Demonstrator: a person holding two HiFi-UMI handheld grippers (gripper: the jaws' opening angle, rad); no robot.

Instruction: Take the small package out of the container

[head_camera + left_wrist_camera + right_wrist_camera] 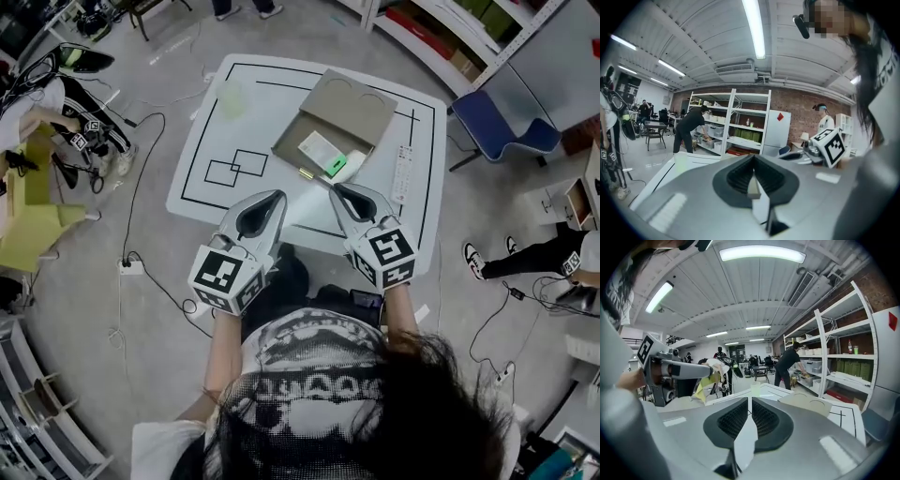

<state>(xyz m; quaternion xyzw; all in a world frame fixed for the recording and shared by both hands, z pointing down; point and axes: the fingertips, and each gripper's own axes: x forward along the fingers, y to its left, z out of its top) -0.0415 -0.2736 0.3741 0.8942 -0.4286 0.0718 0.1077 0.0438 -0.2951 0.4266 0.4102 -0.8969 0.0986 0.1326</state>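
The white surface, marked with black lines, fills the middle of my head view. Toward its far right sits the open cardboard box, its lid tipped back behind it. In the box I count three things. The largest is a flat pale package lying on the floor of the box. Beside it, at the near right corner, is a small green package. Beside that is a white pack that leans out over the wall. All three are in the box and neither claw touches any of them.

Both claws hang over the near edge of the surface and point toward the box. The left claw has its jaws together with nothing between them, and its own view confirms that. The right claw sits just short of the box's near corner, close to the white pack. Its jaws are as good as together, with only a hairline slit between them, and they hold nothing.

The smaller things are a long white remote at the right edge and a clear cup at the far left. I cannot tell what the cup holds. A tiny gold piece lies in front of the box.
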